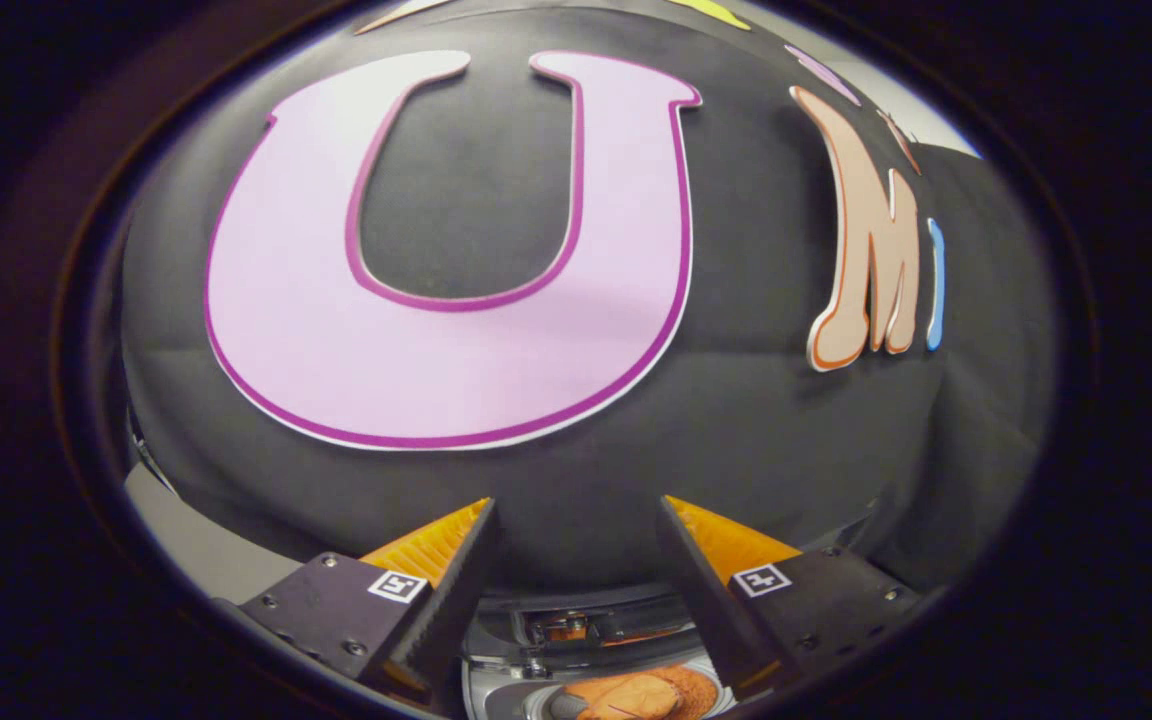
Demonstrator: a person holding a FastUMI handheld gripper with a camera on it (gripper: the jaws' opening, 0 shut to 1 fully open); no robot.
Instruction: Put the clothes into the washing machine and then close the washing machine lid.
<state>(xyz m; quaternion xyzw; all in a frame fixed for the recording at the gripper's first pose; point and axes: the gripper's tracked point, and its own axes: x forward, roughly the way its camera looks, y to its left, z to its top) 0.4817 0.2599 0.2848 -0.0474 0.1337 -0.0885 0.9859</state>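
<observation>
1. Clothes (636, 693): an orange garment, bunched, lies low between the two fingers, inside the round opening of the washer. Only its upper part is in sight.
2. Washer (496, 690): a grey-white machine seen from above, under the fingers. Its rim curves from one finger to the other; a dark band with small fittings runs behind the opening. The state of its lid cannot be told.
3. Gripper (576, 520): the jaws are released, spread wide, with nothing between them. The fingers (446, 590) point up and forward, their tips standing against the wall, well above the clothes. Neither finger touches the garment or the washer. Each finger base carries a small square marker.
4. Wall (736, 430): black cloth, beyond the fingers, taking most of the field. It hangs in soft folds on the right.
5. Pale surface (196, 540): a light strip beside the left finger base, below the cloth's lower edge; what it is cannot be told.
</observation>
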